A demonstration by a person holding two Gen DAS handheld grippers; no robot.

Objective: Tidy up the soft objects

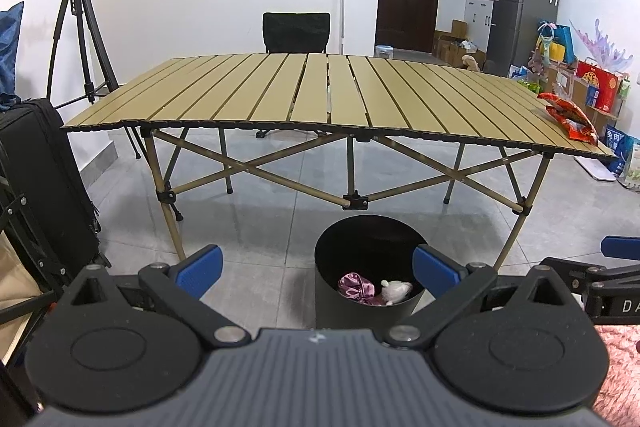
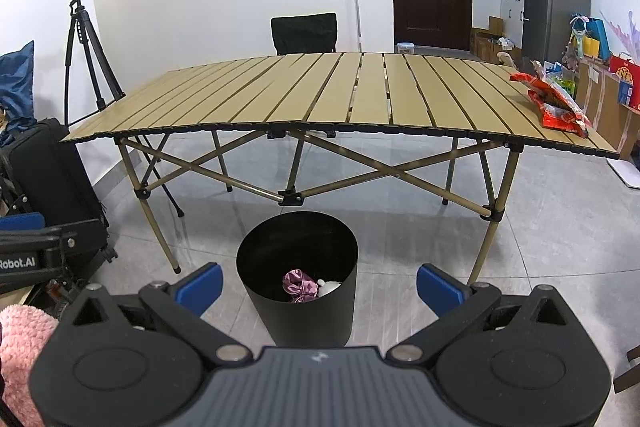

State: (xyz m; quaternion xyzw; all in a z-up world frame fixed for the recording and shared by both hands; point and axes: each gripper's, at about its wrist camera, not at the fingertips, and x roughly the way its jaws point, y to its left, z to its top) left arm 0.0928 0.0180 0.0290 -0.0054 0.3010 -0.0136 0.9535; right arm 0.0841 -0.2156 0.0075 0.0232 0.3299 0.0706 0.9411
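A black round bin [image 1: 326, 291] [image 2: 298, 323] stands on the floor in front of the folding table. Inside it lie a shiny purple cloth [image 1: 354, 289] [image 2: 297, 283] and a white soft toy [image 1: 394, 291] [image 2: 329, 286]. My left gripper [image 1: 318, 273] is open, blue pads wide apart, held above the floor with the bin between and beyond its fingers. My right gripper [image 2: 320, 285] is open too, empty, with the bin just ahead of it. A red snack bag [image 1: 570, 117] [image 2: 556, 103] lies on the table's right end.
The tan slatted table [image 1: 320, 95] [image 2: 320, 91] fills the middle. A black chair [image 1: 296, 33] stands behind it. A tripod with a camera [image 1: 82, 23] and a black suitcase [image 1: 44, 179] are at the left. Boxes and bags [image 1: 592, 83] line the right wall. Pink fleece sleeve [image 2: 20, 355] shows.
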